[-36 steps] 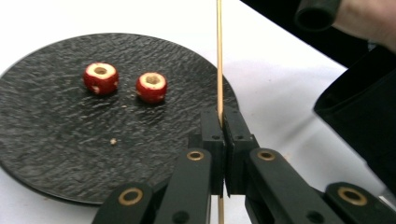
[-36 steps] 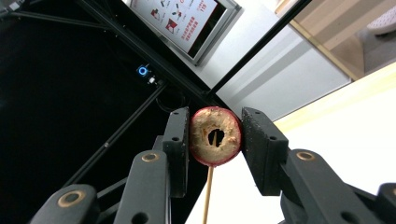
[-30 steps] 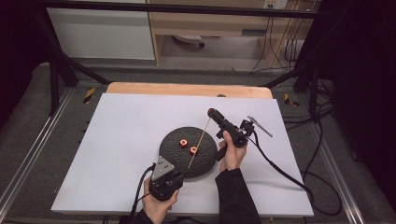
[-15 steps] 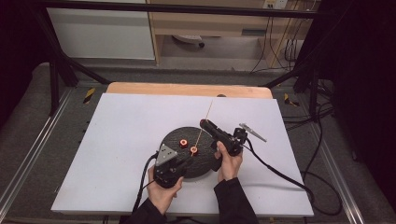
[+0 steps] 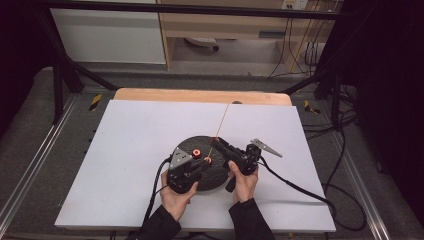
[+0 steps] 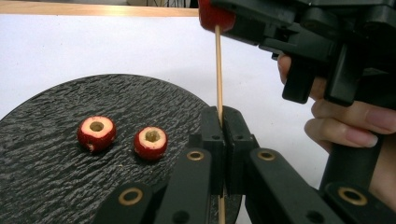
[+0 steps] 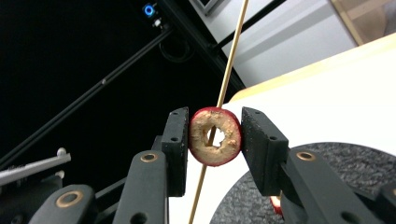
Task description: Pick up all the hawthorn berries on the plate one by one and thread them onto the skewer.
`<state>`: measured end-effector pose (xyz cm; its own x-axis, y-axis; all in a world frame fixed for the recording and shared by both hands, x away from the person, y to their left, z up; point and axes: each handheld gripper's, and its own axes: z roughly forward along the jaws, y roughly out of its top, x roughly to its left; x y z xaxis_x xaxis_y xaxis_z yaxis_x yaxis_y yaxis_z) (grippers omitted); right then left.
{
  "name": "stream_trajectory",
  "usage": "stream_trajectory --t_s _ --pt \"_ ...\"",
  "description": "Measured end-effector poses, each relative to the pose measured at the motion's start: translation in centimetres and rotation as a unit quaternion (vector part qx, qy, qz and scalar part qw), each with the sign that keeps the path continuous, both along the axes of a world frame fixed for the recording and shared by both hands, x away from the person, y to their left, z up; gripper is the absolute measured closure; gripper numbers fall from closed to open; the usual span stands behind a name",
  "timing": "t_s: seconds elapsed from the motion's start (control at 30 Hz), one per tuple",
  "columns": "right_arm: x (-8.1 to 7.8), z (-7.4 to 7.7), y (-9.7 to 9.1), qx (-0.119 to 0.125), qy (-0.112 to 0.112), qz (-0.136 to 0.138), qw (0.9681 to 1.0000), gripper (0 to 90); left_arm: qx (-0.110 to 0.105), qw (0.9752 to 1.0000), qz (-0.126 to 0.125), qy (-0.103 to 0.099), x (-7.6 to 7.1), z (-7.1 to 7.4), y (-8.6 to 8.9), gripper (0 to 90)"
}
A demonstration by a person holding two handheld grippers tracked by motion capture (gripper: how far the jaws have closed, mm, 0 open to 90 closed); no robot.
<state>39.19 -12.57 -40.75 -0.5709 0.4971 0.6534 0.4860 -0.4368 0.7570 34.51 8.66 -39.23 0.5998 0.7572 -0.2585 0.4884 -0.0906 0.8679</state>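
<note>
Two hand-held claws meet over a round black slate plate (image 5: 200,175) near the front middle of a white bench (image 5: 135,150). The left claw (image 6: 223,140) has its jaws pressed together on a thin wooden skewer (image 6: 218,70), which rises steeply from between them and leans away toward the far edge of the bench. The right claw (image 7: 215,135) sits just above and beyond the left claw, pinching a red cored fruit ring (image 7: 215,136) by its sides; the skewer lines up with the ring's centre hole and passes through it, running on well past this claw's tips. Beside the left claw, on its left, two more red cored fruits (image 6: 96,132) (image 6: 151,142) rest apart on the plate, both well inside its rim. Around the claws the white surface lies bare: wide room to the left, a narrower strip to the right before the bench edge, and a long stretch ahead up to the wooden far edge (image 5: 200,95). The plate's near rim lies close under the hands.
</note>
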Motion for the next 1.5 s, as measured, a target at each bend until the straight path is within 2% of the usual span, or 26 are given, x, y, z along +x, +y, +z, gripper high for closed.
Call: stream_trajectory --t_s 0.2,0.33,0.53,0.63,0.73,0.87,0.97,1.03,1.1,1.23,1.37,1.43,1.5 --pt "-0.4 -0.4 0.2 -0.018 -0.005 0.006 0.9998 63.3 0.006 1.0000 -0.003 0.000 0.2 -0.2 0.0 88.4" --pt "-0.4 -0.5 0.3 -0.024 -0.001 0.011 0.9996 62.0 0.004 0.9999 -0.011 0.005 0.3 -0.3 0.5 88.4" --pt "-0.5 -0.1 -0.3 -0.043 -0.010 0.021 0.9988 48.0 0.026 0.9995 -0.015 0.005 0.2 -0.6 1.9 88.4" --pt "-0.4 0.2 -0.9 -0.073 -0.018 0.018 0.9970 39.8 0.037 0.9992 -0.015 0.007 0.2 -0.7 2.9 88.4" --pt "-0.3 0.4 -1.4 -0.101 -0.012 0.020 0.9946 29.4 0.054 0.9983 -0.022 0.005 0.0 -1.0 4.0 88.4" --pt "0.0 0.4 -1.9 -0.153 -0.002 0.039 0.9874 17.7 0.066 0.9974 -0.028 0.009 -0.5 -1.6 5.7 88.3" --pt "0.2 0.2 -2.1 -0.196 0.008 0.056 0.9790 12.9 0.075 0.9967 -0.027 0.012 -0.9 -1.9 7.1 88.2" --pt "0.4 0.2 -2.2 -0.229 0.012 0.067 0.9710 10.7 0.083 0.9961 -0.027 0.014 -1.1 -2.2 7.9 88.2" --pt "0.6 0.2 -2.1 -0.264 0.017 0.075 0.9613 10.7 0.092 0.9952 -0.031 0.015 -1.3 -2.5 8.8 88.2" --pt "1.2 0.6 -1.6 -0.333 0.016 0.095 0.9379 12.4 0.103 0.9938 -0.036 0.019 -1.8 -3.1 10.2 88.2" --pt "2.1 1.2 -0.5 -0.376 0.032 0.114 0.9191 12.8 0.115 0.9924 -0.039 0.020 -2.1 -3.4 11.3 88.1" --pt "2.5 1.4 0.2 -0.400 0.039 0.123 0.9076 13.1 0.116 0.9919 -0.048 0.021 -2.2 -3.4 11.8 88.1" --pt "3.0 1.6 1.0 -0.421 0.049 0.132 0.8961 13.7 0.127 0.9906 -0.047 0.020 -2.4 -3.5 12.1 88.1"
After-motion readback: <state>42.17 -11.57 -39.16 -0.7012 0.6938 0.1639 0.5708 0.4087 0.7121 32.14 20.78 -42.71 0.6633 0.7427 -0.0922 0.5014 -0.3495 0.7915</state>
